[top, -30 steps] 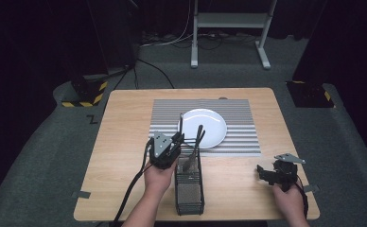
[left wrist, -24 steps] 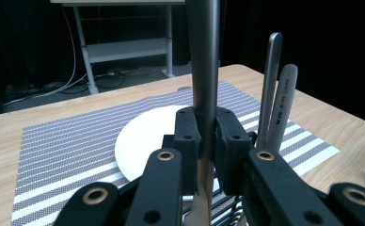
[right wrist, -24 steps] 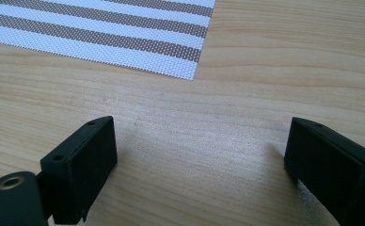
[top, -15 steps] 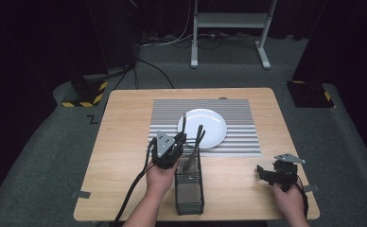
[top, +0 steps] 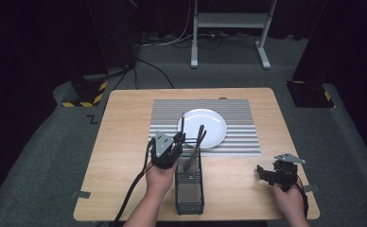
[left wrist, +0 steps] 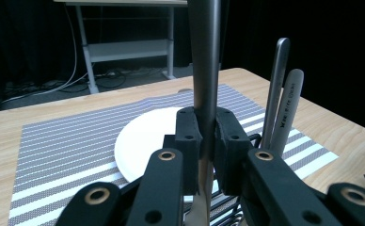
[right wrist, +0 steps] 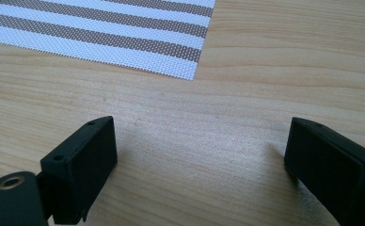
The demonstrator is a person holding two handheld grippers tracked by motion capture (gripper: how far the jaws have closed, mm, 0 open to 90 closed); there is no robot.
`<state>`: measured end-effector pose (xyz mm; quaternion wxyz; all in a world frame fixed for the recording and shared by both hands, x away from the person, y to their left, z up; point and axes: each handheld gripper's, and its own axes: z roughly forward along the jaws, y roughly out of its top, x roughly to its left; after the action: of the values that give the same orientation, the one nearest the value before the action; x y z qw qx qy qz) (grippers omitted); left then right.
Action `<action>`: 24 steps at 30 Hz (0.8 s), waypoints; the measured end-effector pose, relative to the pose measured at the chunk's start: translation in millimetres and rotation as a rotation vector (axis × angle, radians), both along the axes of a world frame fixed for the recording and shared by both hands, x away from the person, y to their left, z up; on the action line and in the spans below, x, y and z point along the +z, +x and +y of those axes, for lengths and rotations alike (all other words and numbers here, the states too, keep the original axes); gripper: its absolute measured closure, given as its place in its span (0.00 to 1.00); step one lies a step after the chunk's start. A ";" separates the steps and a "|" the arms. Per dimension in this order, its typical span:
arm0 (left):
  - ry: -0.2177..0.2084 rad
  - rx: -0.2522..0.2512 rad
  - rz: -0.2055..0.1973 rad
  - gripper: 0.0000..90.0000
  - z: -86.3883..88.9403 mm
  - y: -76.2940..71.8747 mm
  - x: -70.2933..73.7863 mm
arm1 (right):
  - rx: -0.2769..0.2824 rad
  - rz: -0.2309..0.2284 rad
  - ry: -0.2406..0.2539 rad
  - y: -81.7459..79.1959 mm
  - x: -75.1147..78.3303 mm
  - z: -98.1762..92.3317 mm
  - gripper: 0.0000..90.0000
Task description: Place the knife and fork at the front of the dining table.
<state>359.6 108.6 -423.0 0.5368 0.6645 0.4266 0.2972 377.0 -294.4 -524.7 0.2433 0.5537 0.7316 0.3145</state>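
L gripper [top: 177,143] is clamped on a utensil [left wrist: 204,70] by its dark metal handle; both pads press the shaft in the left gripper view. Long axis runs near upright there, handle end pointing up out of frame top, working end down and hidden behind the jaws (can't tell what kind of utensil). In the high view the handle [top: 182,124] shows as a thin dark line rising from the gripper over the plate's [top: 212,125] near-left edge, leaning a bit away from the person.

The utensil sits just above the far end of the caddy [top: 189,189], a black mesh holder at the table's [top: 125,123] front edge, btwn the two hands. Two more utensils [top: 196,146] stand in that caddy, handles up and tilted toward the plate; in the left gripper view they stand just right of the held one, apart from it.

The plate is white, on a striped mat [top: 167,113] at mid table.

R gripper [top: 266,174] rests low near the table's front right corner, well apart from the caddy, jaws wide w/ nothing btwn them, bare wood and the mat's corner [right wrist: 185,66] ahead.
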 end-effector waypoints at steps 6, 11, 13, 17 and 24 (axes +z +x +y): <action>-0.024 0.013 -0.036 0.91 2.0 -5.5 8.2 | 0.000 0.000 0.000 0.0 0.0 0.0 0.11; -0.068 0.006 -0.064 0.91 6.1 -11.4 19.4 | 0.000 0.000 0.000 0.0 0.0 0.0 0.11; -0.072 0.004 -0.074 0.91 6.4 -12.5 22.2 | 0.000 0.000 -0.001 0.0 0.0 0.0 0.11; -0.081 -0.005 -0.117 0.91 7.3 -17.6 34.3 | 0.000 0.000 -0.001 0.0 0.0 0.0 0.11; -0.098 -0.016 -0.201 0.91 8.7 -28.8 58.4 | 0.000 0.000 -0.001 0.0 0.0 0.0 0.11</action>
<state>330.8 117.4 -364.6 0.6108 0.6078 0.3795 0.3369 377.0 -294.4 -524.7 0.2437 0.5534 0.7320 0.3141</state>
